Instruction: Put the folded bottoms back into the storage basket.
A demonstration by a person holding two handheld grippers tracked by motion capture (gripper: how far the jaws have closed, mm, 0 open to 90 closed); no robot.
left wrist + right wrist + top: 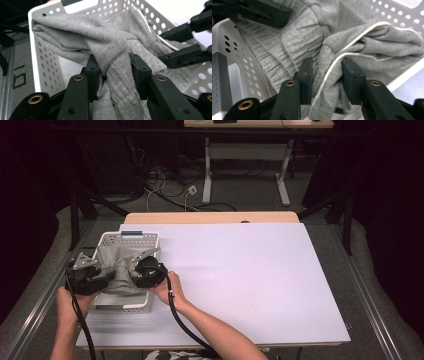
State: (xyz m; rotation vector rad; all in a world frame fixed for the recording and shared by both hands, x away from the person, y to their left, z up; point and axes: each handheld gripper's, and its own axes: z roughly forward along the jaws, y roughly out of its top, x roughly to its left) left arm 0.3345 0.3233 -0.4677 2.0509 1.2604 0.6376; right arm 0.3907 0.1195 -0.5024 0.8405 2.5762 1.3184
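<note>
My fingers are flat black blocks on thick black link arms, each pinned with a brass-ringed rivet. My left gripper carries a grey three-cornered plate. A black cable trails from my right gripper, just beside it. My forearms are bare, without sleeves.

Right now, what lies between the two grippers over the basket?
A bunched span of the grey garment, gripped at one end by the left gripper and at the other by the right gripper, above the white basket; the high view shows it.

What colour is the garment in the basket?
Grey, with a white cord; the garment shows best in the left gripper view.
</note>
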